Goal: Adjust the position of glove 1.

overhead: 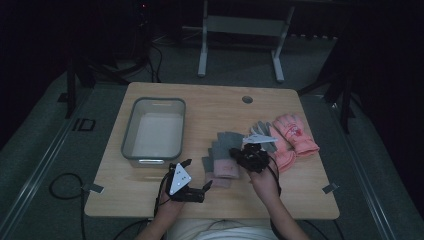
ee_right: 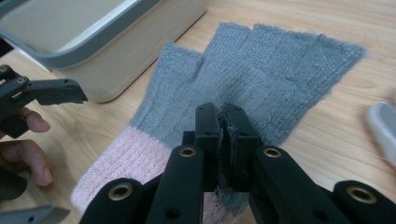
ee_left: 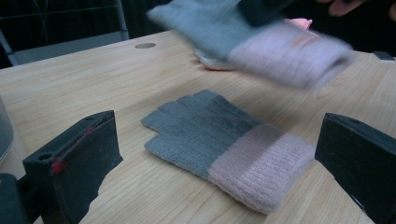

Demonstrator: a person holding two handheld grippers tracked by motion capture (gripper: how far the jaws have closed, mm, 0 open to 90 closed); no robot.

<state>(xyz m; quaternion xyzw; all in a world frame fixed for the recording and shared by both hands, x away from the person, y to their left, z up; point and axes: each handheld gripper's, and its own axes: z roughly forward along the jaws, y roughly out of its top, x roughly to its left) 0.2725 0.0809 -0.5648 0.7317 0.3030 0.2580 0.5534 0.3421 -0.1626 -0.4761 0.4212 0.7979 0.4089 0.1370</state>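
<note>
Your right gripper (ee_right: 223,122) has its jaws pinched tight on a grey-and-pink glove (ee_right: 261,60), holding it at centre frame above the table (ee_right: 327,140). Your left gripper (overhead: 196,175), lower centre of the high view, stands wide open, with a second glove (ee_left: 224,144) flat beyond it.

On the wooden counter (overhead: 210,107) the grey-rimmed plastic tub (overhead: 154,131) sits left. Right of it lie grey knit gloves with pink cuffs (overhead: 220,160); farther right a grey glove (overhead: 263,131), then the pink padded gloves (overhead: 295,135).
</note>
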